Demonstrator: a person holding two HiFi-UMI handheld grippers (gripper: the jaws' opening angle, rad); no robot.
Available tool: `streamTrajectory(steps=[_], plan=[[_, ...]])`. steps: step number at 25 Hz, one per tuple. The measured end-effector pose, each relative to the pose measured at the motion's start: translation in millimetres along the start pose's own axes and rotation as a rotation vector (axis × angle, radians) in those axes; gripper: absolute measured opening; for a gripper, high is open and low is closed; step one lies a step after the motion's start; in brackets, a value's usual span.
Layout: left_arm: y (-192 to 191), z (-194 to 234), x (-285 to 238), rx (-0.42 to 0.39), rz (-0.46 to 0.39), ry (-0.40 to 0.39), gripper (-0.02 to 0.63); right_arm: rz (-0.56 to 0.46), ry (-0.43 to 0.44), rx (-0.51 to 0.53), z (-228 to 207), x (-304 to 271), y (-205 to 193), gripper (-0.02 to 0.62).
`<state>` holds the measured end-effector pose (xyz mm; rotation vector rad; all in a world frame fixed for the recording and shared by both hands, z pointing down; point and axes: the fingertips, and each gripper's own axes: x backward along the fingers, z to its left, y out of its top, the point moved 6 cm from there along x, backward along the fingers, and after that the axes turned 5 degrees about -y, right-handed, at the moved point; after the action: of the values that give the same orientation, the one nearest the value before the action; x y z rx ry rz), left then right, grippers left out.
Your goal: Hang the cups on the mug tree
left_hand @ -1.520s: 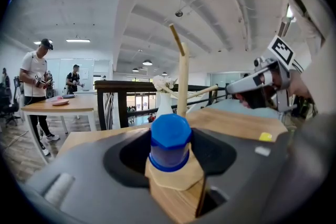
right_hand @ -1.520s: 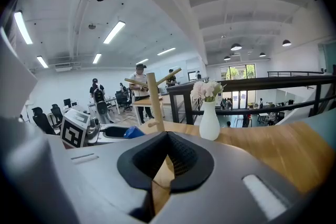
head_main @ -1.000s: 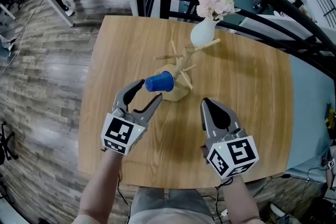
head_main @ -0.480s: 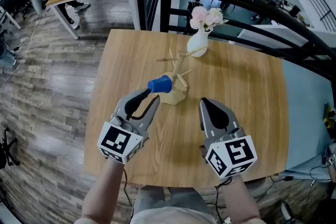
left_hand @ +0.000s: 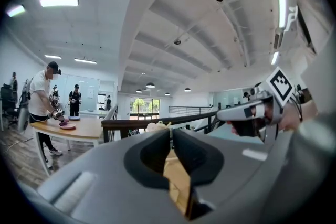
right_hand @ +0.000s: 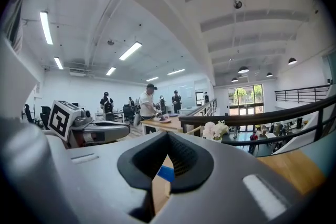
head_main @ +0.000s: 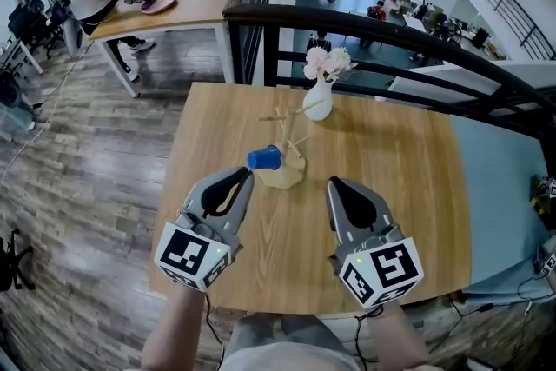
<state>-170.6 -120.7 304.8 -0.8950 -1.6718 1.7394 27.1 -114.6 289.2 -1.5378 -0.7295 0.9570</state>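
Blue cup on mug tree, flowers in vase

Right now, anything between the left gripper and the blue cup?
Nothing visible: only bare table lies between the left gripper, whose jaws have just been closing on nothing, and the blue cup, which already hangs on the mug tree. The vase stands beyond the tree.

Flower vase on wood table, nr railing.
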Motion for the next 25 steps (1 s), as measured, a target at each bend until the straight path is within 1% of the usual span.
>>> streamTrajectory(steps=[3,8,12,14,19,25], plan=[[14,-16,16,-0.008,-0.011,-0.002,0.015,-0.013,0.009,0.005,9,21,8,0.0],[29,-45,36,-0.054,0.003,-0.029,0.012,-0.025,0.018,0.002,21,49,15,0.0],[31,-66,50,-0.09,0.017,-0.042,0.012,-0.038,0.021,0.015,30,74,20,0.0],[29,-73,56,-0.08,0.027,-0.04,0.012,-0.039,0.022,0.022,35,84,19,0.0],[19,-86,68,-0.041,0.037,-0.034,0.006,-0.013,0.036,0.0,44,99,7,0.0],[14,-97,68,-0.041,0.045,-0.063,0.003,0.009,0.049,-0.009,47,102,-3,0.0]])
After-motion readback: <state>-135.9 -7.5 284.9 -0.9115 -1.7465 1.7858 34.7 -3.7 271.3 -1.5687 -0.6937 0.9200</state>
